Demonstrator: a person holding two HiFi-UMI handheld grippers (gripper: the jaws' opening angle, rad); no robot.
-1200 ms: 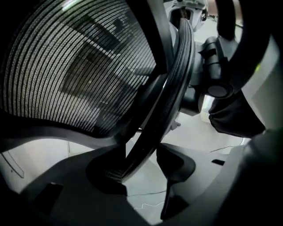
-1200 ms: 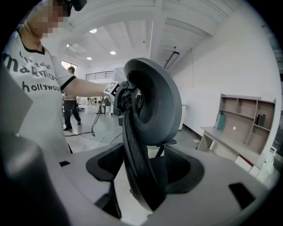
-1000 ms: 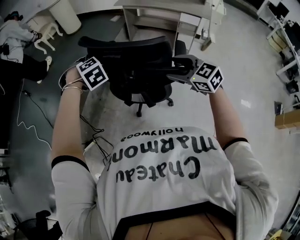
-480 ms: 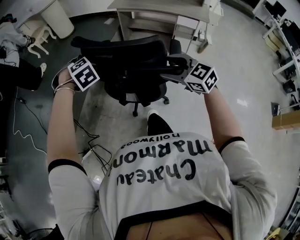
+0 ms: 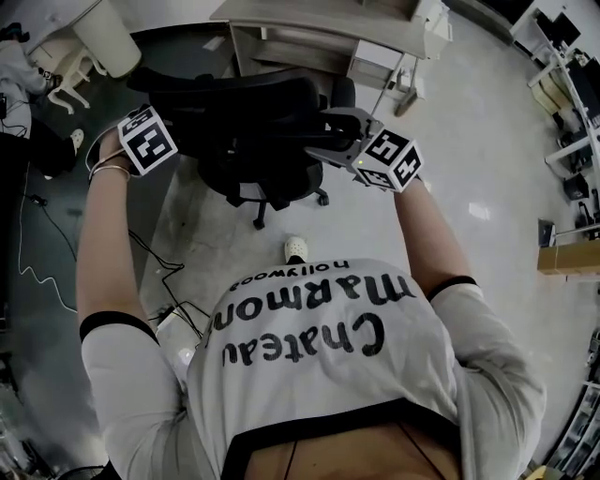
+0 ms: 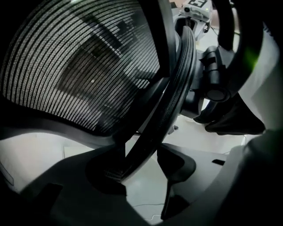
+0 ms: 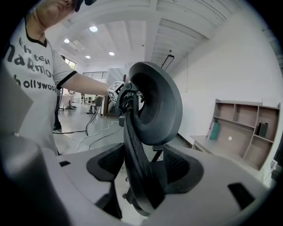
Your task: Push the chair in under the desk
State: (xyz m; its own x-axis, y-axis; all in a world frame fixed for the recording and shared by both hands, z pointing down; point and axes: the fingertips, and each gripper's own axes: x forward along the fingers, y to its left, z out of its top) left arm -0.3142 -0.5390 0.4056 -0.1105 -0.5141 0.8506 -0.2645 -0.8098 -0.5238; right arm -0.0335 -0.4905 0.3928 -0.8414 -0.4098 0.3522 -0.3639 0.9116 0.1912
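The black mesh office chair stands just in front of the pale desk, its seat half under the desk edge. My left gripper is at the left edge of the backrest. In the left gripper view the backrest frame lies against one pad, floor shows between it and the other, and the jaws are open. My right gripper is on the right edge of the backrest. In the right gripper view the frame fills the gap between both pads.
A white drawer unit stands under the desk's right side. Cables trail over the floor at left. A white bin and another person are at the far left. My foot is behind the chair base.
The chair and both grippers have moved up the view toward the desk. The person's body has followed forward, and a foot now shows behind the chair base.
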